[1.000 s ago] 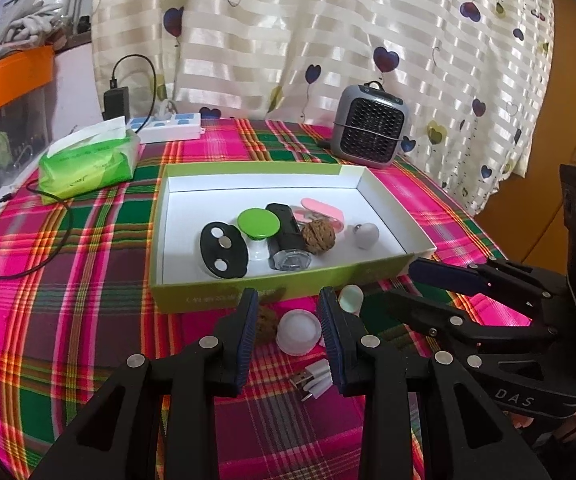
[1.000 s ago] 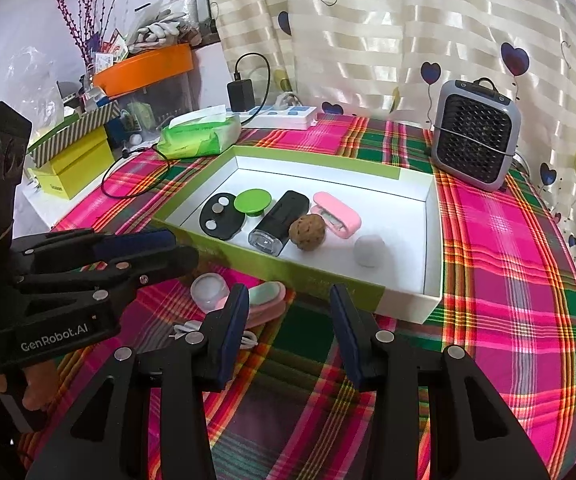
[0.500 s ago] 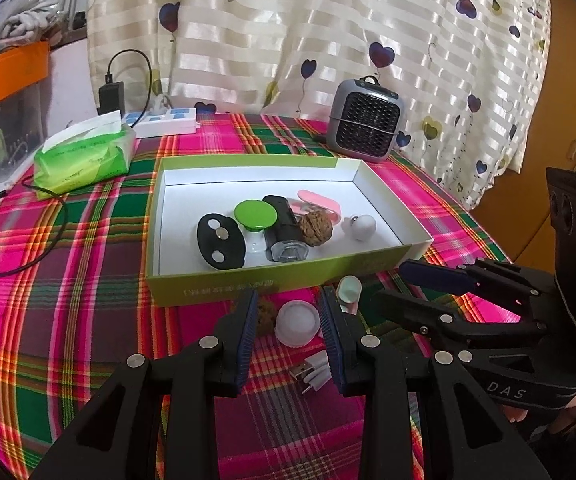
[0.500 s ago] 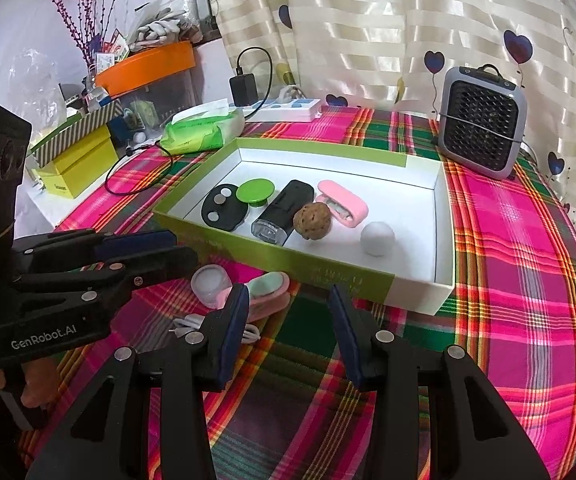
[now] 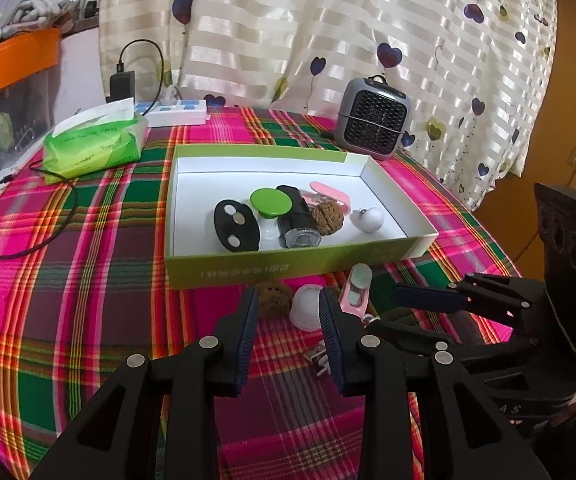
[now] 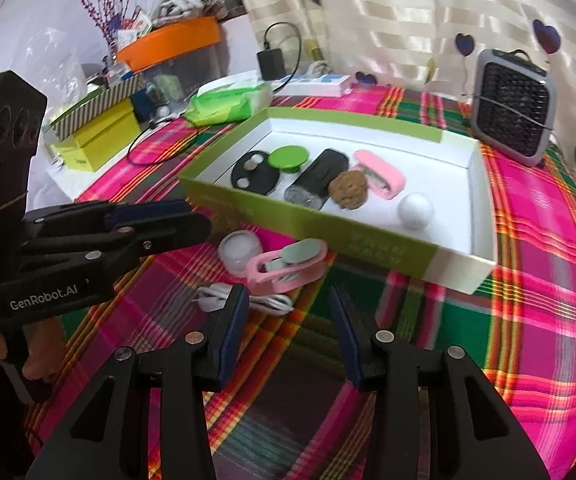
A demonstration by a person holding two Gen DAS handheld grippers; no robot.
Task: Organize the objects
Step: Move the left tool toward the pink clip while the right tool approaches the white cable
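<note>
On the plaid-covered desk, going left to right, a green tissue pack and a white power strip stand at the far left, then the green-walled box, then a grey heater at the far right.

Inside the box lie six things: a black oval pad, a green-topped cap, a black cylinder, a pink case, one brown walnut and a white ball.

Four loose things wait on the cloth just in front of the box's near wall: a second walnut, a translucent white cup, a pink clip and a white cable.

The left tongs hang apart, empty, with the walnut and cup showing between their tips. The right tongs are likewise apart and empty, near the cable and clip; the box wall stands between them and the tray floor.
</note>
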